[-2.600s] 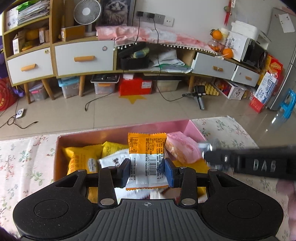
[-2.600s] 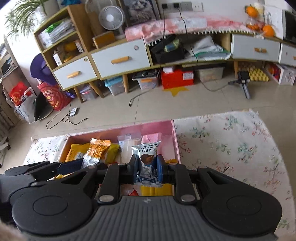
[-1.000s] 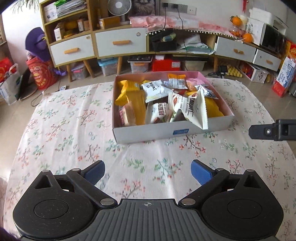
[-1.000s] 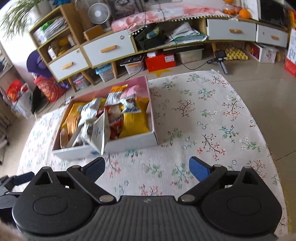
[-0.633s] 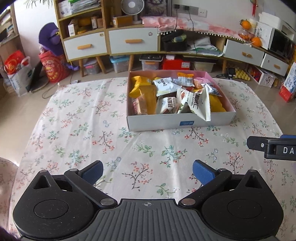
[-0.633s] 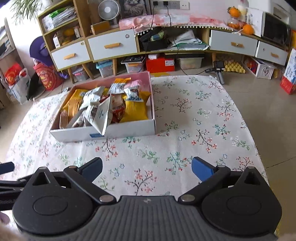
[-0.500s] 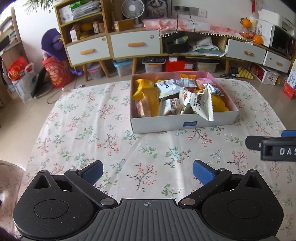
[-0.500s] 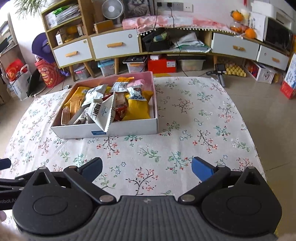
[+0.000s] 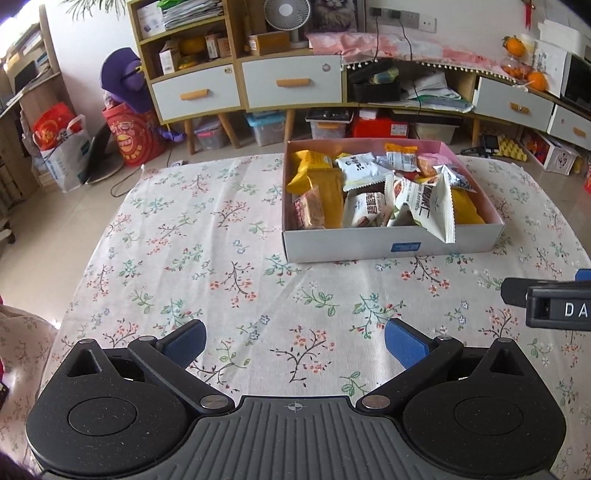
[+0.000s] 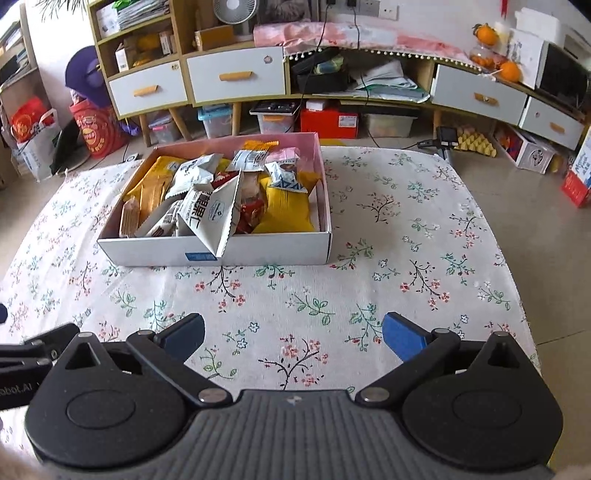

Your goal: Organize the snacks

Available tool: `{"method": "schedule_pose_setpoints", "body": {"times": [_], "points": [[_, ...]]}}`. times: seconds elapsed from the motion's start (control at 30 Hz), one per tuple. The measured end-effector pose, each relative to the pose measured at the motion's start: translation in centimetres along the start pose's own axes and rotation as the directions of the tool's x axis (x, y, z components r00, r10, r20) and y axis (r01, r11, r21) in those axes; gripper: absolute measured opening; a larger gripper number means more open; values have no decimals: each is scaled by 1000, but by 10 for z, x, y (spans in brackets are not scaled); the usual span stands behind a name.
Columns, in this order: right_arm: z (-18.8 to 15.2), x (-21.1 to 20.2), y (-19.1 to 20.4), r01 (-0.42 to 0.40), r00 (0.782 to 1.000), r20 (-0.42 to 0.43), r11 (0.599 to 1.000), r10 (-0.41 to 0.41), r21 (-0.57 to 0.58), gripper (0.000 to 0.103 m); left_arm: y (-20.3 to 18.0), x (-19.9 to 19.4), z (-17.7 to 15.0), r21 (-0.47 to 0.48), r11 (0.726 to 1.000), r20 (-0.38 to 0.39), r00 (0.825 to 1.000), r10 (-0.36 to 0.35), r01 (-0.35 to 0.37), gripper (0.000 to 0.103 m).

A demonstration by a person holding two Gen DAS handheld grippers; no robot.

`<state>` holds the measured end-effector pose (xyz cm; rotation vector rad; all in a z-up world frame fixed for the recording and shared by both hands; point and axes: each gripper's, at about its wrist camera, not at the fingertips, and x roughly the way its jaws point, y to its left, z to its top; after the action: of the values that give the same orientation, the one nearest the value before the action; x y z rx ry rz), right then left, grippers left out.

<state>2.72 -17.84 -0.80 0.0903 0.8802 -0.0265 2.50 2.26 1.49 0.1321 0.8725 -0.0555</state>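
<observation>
tablecloth [image 9: 207,236], floral and pale, fills most of what i see from both wrists, spread over the table, with tiled floor beyond its far edge. past that, at twelve o'clock, a long sideboard [image 9: 291,86] with white drawers and orange handles runs across the room, a small fan [image 9: 283,16] standing on top of it.

on the cloth sits the snack box [image 9: 369,245], white outside and pink inside. from my left wrist it lies at about one o'clock, well ahead of the fingers; from my right wrist it lies at about eleven o'clock. it is packed with snack packets: a yellow packet [image 10: 286,206] against the right wall, an orange-topped packet [image 9: 400,157] toward the far wall, and a white triangular packet [image 10: 212,214] whose corner hangs over the near wall.

my left gripper [image 9: 293,341] hovers level above the bare cloth at six o'clock, its blue pads spread wide, nothing between them. my right gripper [image 10: 293,338] sits in the same pose, its pads spread wide with only cloth showing in the gap. both are well apart from the box. each gripper shows in the other's view: the right one pokes in at three o'clock of my left view, the left one at eight o'clock of my right view.
</observation>
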Motion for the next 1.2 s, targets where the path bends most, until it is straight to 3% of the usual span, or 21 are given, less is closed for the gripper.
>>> {"method": "schedule_pose_setpoints", "body": {"times": [1.2], "points": [[-2, 3, 3, -15, 999, -28, 1000, 15, 9, 103, -4, 1, -1, 9, 1000, -11, 1000, 0, 0, 103]]}}
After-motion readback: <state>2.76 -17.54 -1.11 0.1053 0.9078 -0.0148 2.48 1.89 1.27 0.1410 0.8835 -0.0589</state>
